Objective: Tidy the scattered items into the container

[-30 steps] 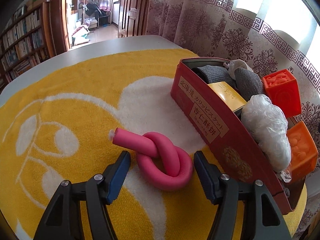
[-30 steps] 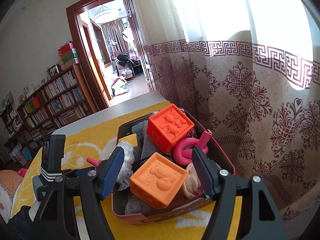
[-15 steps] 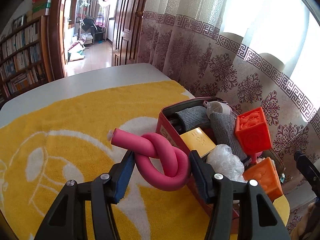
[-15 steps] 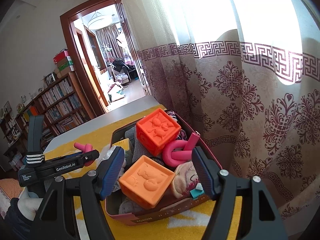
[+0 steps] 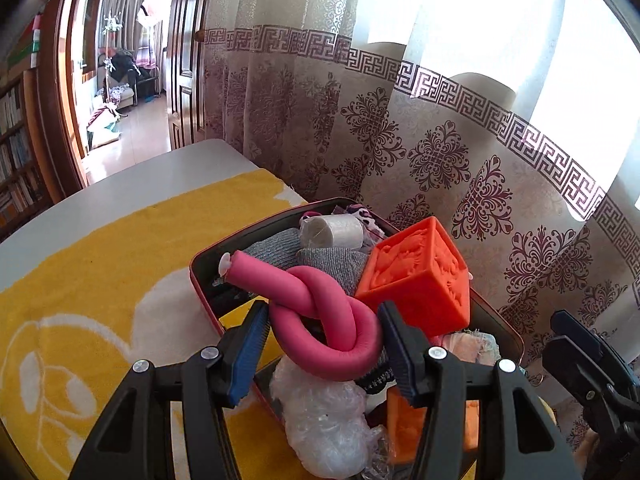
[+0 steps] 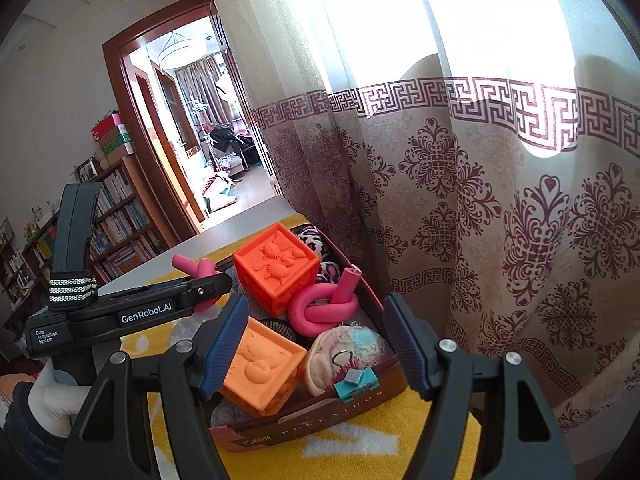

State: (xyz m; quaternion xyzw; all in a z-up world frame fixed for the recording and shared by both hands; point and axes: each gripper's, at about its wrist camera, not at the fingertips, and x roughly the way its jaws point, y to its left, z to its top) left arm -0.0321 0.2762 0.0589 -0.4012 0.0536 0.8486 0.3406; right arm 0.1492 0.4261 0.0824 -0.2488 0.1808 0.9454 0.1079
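Observation:
My left gripper (image 5: 322, 344) is shut on a knotted pink foam roller (image 5: 320, 316) and holds it in the air over the red tin box (image 5: 206, 296). The same roller (image 6: 196, 272) and left gripper (image 6: 208, 286) show in the right wrist view. The box (image 6: 304, 432) holds a red-orange cube (image 5: 416, 284), an orange cube (image 6: 260, 368), a second pink knotted roller (image 6: 324, 308), grey socks (image 5: 328, 260), a plastic wrap wad (image 5: 328, 408) and a fluffy ball (image 6: 344, 352). My right gripper (image 6: 314, 348) is open and empty above the box's near end.
The box stands on a yellow and white towel (image 5: 100, 280) over a grey table (image 5: 140, 188). A patterned curtain (image 5: 440, 140) hangs close behind the box. A doorway (image 6: 192, 152) and bookshelves (image 6: 120, 220) are at the left.
My left gripper closed on the pink roller on the towel, lifted it and carried it right, over the box. My right gripper stayed open and shifted little.

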